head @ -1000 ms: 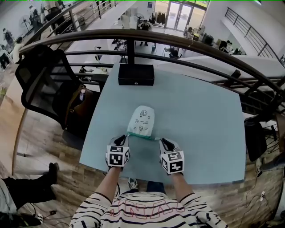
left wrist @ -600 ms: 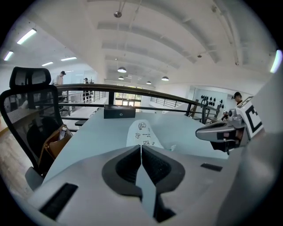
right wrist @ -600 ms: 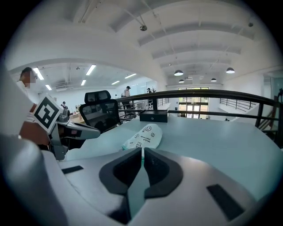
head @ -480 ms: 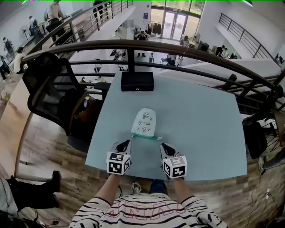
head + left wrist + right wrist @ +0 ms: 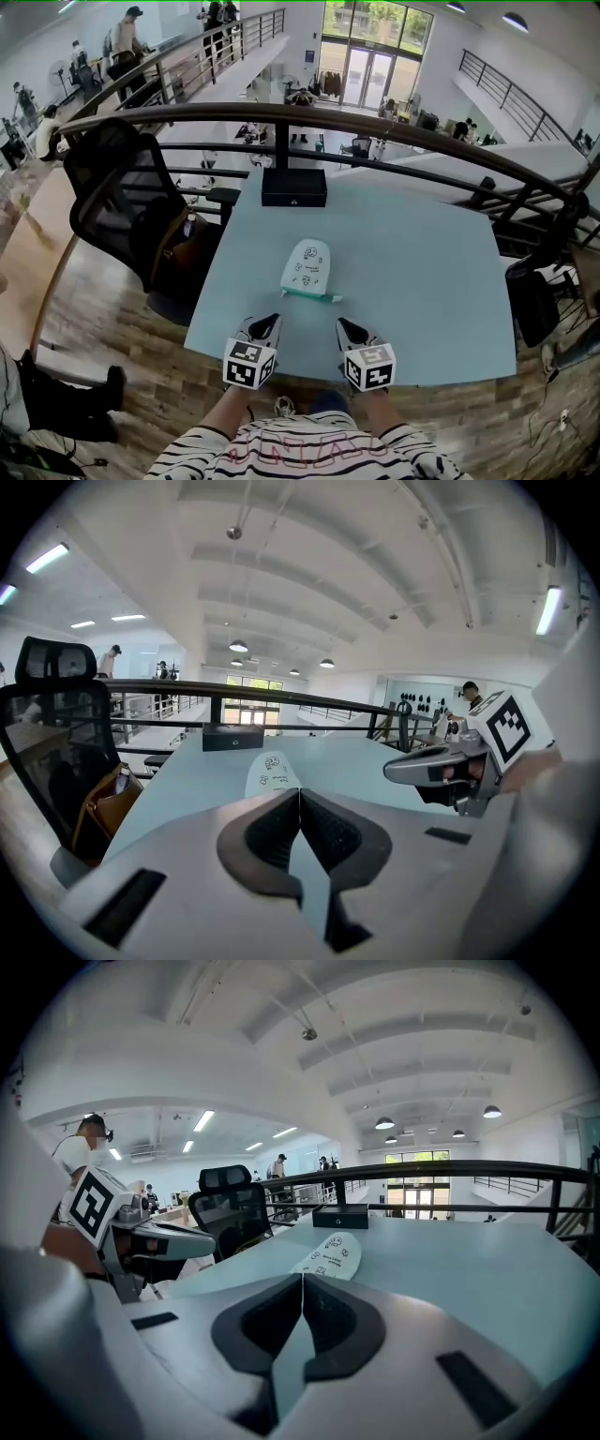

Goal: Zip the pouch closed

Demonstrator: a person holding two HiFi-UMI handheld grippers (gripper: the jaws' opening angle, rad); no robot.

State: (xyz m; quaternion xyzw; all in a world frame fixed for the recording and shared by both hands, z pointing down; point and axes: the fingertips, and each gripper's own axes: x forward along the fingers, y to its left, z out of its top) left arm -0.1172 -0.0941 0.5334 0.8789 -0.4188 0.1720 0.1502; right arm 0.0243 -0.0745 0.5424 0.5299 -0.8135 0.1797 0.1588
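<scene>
Left gripper [image 5: 272, 322]: shut, pads [image 5: 272, 832] pressed together, nothing between, nothing touched. Right gripper [image 5: 343, 326]: likewise shut and empty, pads meeting along 1 line. Both held over the near edge of the table [image 5: 422, 281], side by side, apart from each other and short of the pouch.

Pouch [image 5: 307, 268]: flat on the table, about midway between near and far edges, left of centre. Rounded end toward the box [image 5: 293, 187] at the far edge, straight end toward the near edge. Zip [image 5: 309, 294]: teal band across that straight end, with 1 short tail poking out to the right. Too small to tell whether fully closed; slider not made out.

Handling, as judged: light, thin, soft fabric, likely to slide and crumple on the smooth top if pulled by 1 gripper alone. Best taken at 2 places: the fabric corner at the zip's starting end, pinched as an anchor, and the pull tab, pinched narrowly and drawn along the band. Not fragile. Chief risks: a bunched seam jamming the slider, or the whole pouch dragging along.
</scene>
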